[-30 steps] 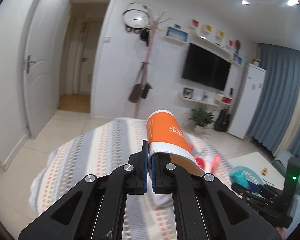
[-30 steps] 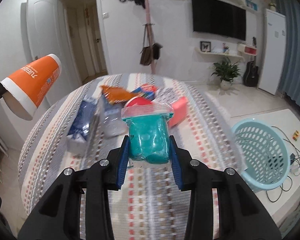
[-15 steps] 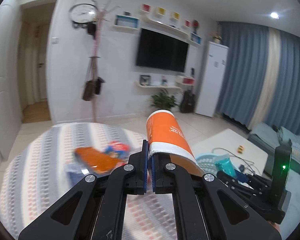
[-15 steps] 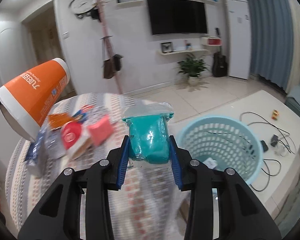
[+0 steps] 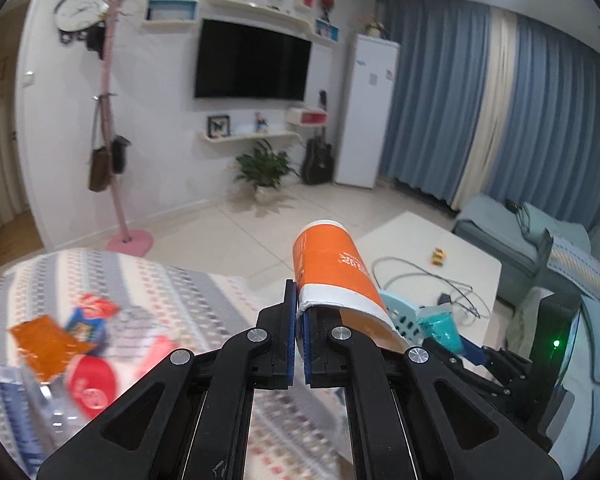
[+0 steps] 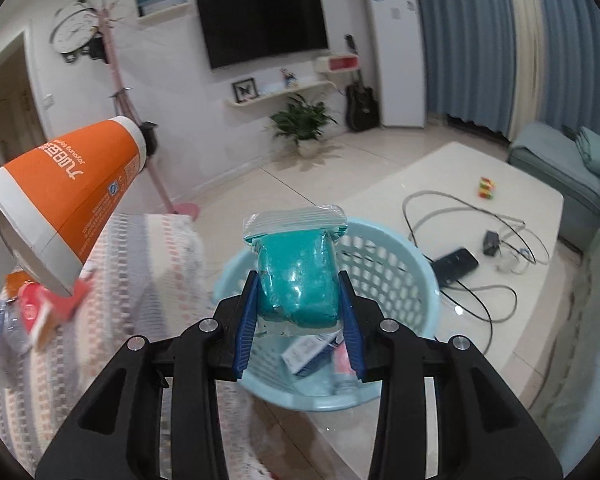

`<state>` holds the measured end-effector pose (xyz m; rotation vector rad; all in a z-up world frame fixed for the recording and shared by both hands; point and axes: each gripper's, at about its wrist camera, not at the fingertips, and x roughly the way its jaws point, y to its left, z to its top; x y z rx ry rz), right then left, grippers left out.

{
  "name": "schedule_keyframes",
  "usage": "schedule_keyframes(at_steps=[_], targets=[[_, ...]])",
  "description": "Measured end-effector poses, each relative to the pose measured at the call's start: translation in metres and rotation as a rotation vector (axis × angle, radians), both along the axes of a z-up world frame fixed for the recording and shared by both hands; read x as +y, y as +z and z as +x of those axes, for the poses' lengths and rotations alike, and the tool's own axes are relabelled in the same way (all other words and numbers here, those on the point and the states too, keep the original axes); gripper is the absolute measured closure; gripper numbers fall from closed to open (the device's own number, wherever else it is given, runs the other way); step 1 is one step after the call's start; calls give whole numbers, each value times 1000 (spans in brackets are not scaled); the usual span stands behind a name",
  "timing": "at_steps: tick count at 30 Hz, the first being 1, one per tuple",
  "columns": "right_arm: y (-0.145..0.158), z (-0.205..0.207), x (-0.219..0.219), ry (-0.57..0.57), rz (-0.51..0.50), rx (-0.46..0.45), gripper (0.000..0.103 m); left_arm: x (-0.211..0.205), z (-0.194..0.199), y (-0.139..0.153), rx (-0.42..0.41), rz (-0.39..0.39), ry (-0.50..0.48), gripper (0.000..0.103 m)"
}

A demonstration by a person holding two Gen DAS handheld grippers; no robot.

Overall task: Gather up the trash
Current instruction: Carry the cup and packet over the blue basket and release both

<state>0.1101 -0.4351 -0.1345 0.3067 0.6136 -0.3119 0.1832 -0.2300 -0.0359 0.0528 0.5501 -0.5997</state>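
My left gripper point(image 5: 299, 312) is shut on the rim of an orange and white paper cup point(image 5: 334, 276), held in the air above the striped table's right edge. The cup also shows in the right wrist view point(image 6: 64, 204). My right gripper point(image 6: 298, 300) is shut on a clear zip bag of teal stuff point(image 6: 296, 272), held just above the light blue basket point(image 6: 412, 280), which holds a few wrappers. The bag and the basket point(image 5: 402, 316) show in the left wrist view beyond the cup.
Several pieces of trash point(image 5: 72, 344) lie on the striped tablecloth point(image 5: 172, 292) at left. A white low table point(image 6: 480, 240) with cables and a phone stands to the right. A sofa point(image 5: 548, 240) is at far right, a pink coat stand point(image 5: 112, 120) at back.
Both grippers have swung right, away from the table's trash. The teal bag has moved from beside the basket to over its opening. The cup has followed toward the basket.
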Motion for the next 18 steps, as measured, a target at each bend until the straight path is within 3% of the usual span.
schedule_keyframes(at_steps=[5,10,16,17,18], targets=[[-25,10,-21,-36,58,76,68,-31,15,-23,72,27,-45,102],[-44,15,-34,-60,96,132,68,-50,33,-53,226,2,-110,102],[-58,19,-42,-82,120,180,67,-61,47,-76,293,8,-101,102],[-59,20,-41,-80,117,187,66,-62,48,-77,297,8,-94,99],[-59,21,-41,-79,115,191,64,-65,49,-79,302,7,-91,89]])
